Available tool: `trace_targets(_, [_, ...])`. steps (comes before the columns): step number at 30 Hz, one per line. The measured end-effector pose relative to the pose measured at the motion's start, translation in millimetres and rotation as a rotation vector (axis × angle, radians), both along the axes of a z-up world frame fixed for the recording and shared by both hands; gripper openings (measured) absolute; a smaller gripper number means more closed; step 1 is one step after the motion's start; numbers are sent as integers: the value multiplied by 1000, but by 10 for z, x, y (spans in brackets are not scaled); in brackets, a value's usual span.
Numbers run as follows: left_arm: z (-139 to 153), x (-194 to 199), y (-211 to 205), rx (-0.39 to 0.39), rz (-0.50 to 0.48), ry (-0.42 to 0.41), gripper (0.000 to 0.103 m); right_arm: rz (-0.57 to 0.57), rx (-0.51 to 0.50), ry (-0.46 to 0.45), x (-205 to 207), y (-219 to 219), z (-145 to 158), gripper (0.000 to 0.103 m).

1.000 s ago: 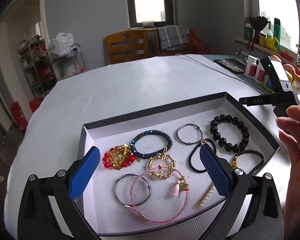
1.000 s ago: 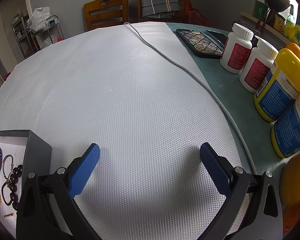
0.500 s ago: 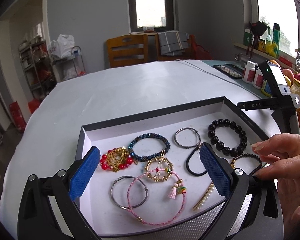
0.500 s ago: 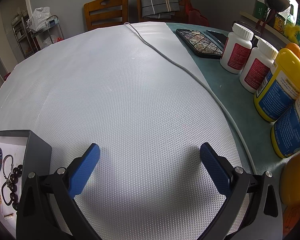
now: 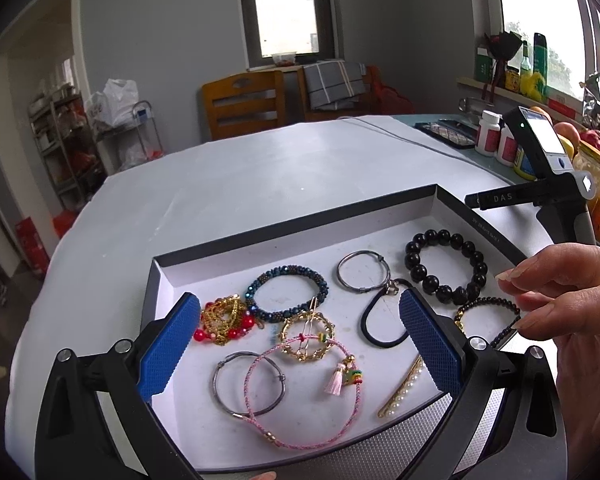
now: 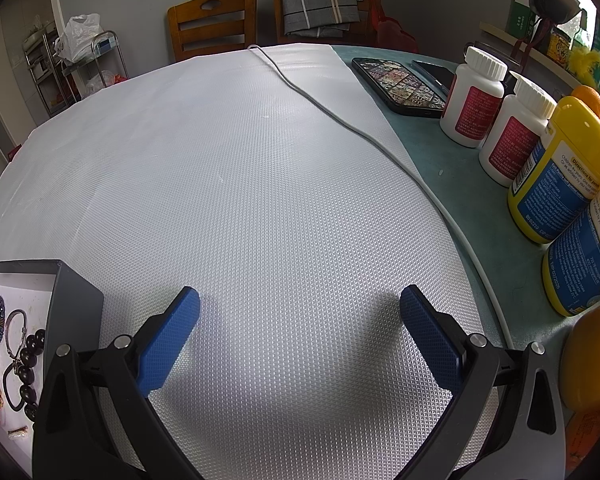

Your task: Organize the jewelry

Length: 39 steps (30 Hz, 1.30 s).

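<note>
A shallow dark box [image 5: 300,222] with a white floor holds several pieces of jewelry: a black bead bracelet [image 5: 446,266], a blue bead bracelet [image 5: 286,292], a pink cord bracelet [image 5: 302,392], steel rings [image 5: 364,270], a pearl hair clip [image 5: 402,386]. My left gripper [image 5: 300,344] is open and empty, hovering over the box's near side. A bare hand [image 5: 572,308] reaches beside its right finger. My right gripper [image 6: 300,340] is open and empty over the white mat, right of the box [image 6: 74,296].
The white textured mat [image 6: 240,180] covers the round table. A cable [image 6: 340,120] crosses it. At the right stand white pill bottles [image 6: 472,98], yellow bottles [image 6: 560,172] and a phone [image 6: 400,84]. The right gripper's body [image 5: 540,184] stands beyond the box.
The left gripper's view has shifted slightly, with the box sitting a little lower in frame. The bare hand moved in from the right, above the box's right side. The right gripper has not moved.
</note>
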State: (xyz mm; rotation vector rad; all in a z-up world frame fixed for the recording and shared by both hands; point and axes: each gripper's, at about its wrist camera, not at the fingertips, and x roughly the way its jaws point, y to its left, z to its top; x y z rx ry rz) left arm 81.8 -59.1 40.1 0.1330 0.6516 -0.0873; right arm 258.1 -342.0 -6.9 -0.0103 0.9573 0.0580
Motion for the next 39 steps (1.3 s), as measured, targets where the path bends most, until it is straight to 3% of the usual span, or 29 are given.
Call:
trace_targets(18, [27,1,54,-27,25,-15,101,0,0,0,-1,2,-2,99])
trace_targets(27, [-6,56,98,-45,34,18,101,0,0,0,-1,2,0,99])
trace_targets(39, [-8,36,68,-27,23,1,101,0,0,0,-3,1,2,99])
